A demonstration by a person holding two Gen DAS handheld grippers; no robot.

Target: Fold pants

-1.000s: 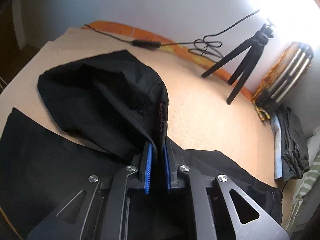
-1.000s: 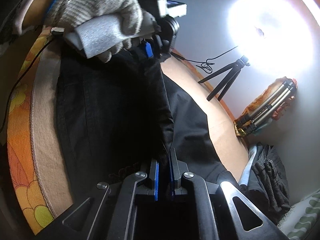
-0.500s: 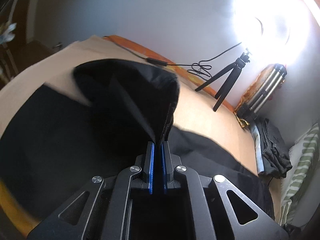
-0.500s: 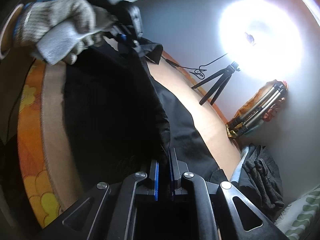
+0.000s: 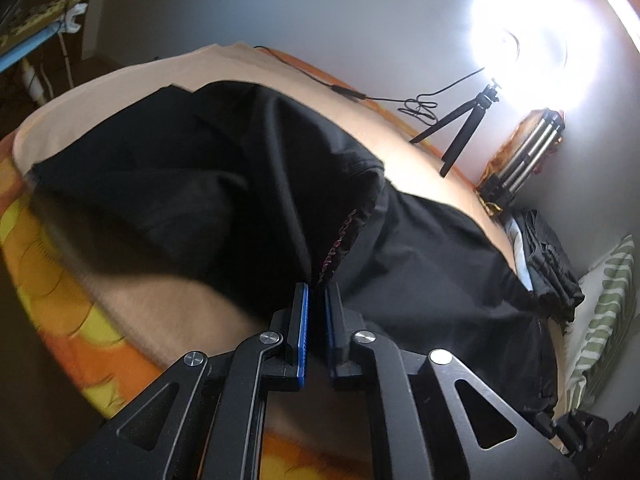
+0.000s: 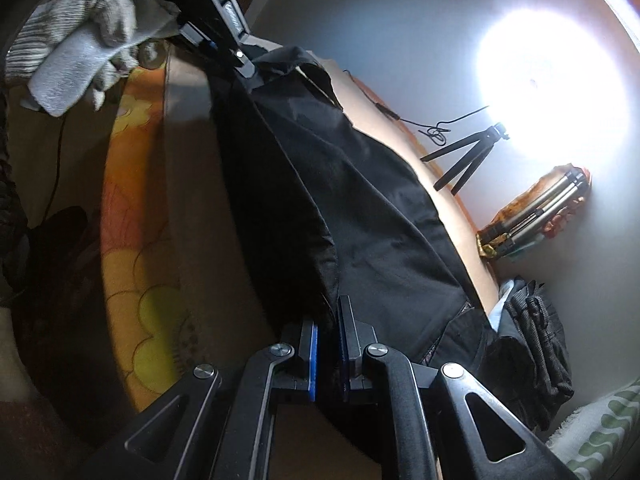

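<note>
Black pants [image 5: 420,264] lie across a beige-covered bed [image 5: 424,168], one layer lifted and doubled over the rest. In the left wrist view the left gripper [image 5: 316,300] is clenched on a raised fold of the pants: cloth with a strip of reddish stitching runs straight up from between the blue-padded fingers [image 5: 302,320], and the lower layer spreads away to the right of them. The log's slight widening of this gripper does not free the cloth. In the right wrist view the right gripper [image 6: 328,320] is likewise clenched on a bunched edge of the pants [image 6: 360,208], which stretch up and to the left of its fingers [image 6: 313,356] to the left gripper [image 6: 244,66], itself held in a knitted grey glove [image 6: 80,44]. Left of both pairs of fingers shows the orange flowered bed edge [image 6: 132,260]. Beyond the fingers, at the wall, stand a small black tripod [image 5: 460,128] with a cable [image 5: 416,106], a bright ring light [image 5: 536,40], a bundle of folded tripod legs [image 5: 524,160], dark folded clothes [image 5: 548,260] and a green-striped pillow [image 5: 604,312].
</note>
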